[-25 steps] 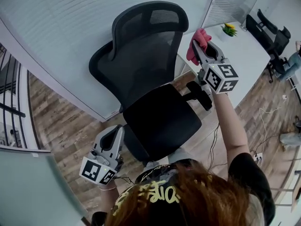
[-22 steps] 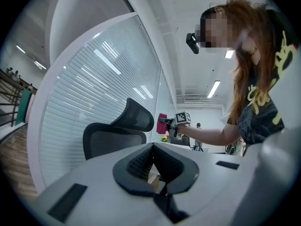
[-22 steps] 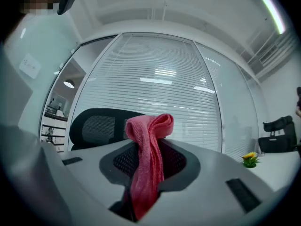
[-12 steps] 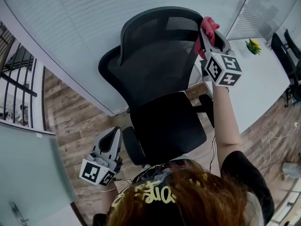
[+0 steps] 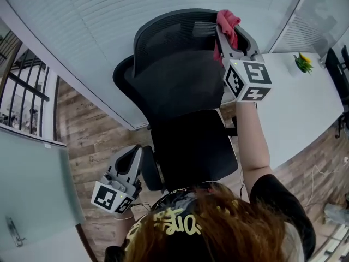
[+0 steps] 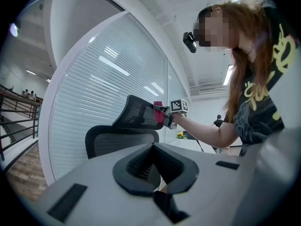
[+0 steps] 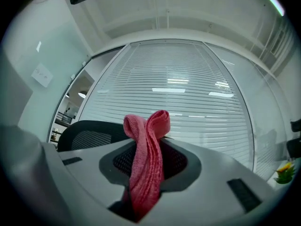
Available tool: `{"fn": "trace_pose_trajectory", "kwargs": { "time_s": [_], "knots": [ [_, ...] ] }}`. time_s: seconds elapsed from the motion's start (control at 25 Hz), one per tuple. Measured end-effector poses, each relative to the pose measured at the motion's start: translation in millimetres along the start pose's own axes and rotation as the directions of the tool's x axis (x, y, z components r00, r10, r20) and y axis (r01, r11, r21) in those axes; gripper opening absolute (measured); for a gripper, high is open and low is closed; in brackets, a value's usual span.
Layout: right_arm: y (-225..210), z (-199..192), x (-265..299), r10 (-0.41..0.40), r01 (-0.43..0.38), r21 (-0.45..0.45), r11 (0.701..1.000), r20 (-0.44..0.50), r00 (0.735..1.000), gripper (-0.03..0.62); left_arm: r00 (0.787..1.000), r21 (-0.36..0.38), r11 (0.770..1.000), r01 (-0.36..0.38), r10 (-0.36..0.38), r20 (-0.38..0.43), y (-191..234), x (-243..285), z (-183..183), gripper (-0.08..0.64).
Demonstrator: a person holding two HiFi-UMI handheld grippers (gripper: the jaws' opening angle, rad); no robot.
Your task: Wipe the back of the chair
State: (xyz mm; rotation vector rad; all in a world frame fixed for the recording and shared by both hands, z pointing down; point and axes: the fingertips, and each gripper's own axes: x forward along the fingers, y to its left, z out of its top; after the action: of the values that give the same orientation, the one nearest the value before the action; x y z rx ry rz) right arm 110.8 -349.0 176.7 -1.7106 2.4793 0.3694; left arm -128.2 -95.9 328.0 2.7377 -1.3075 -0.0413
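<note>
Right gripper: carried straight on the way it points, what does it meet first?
Probably the chair's headrest, just past the pink cloth clamped in the right gripper; if it clears that top edge, the blinded glass wall. Depth is unclear.

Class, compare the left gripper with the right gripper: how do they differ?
The right gripper is high, at the chair's headrest; the left gripper sits low beside the seat. The right gripper clamps a pink cloth; the left gripper holds nothing. Both have their jaws shut.
</note>
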Motion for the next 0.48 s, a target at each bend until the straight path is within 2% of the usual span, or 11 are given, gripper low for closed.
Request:
{"fn": "trace_pose_trajectory", "kwargs": {
  "time_s": [0.48],
  "knots": [
    [60.4,21.9,31.5,0.147,-0.146,-0.033,0.989,0.051,0.988,0.100,0.997,0.028,0.996,-0.079,0.080,-0.010,2.7,-6.8,1.6,-0.008]
  ]
}}
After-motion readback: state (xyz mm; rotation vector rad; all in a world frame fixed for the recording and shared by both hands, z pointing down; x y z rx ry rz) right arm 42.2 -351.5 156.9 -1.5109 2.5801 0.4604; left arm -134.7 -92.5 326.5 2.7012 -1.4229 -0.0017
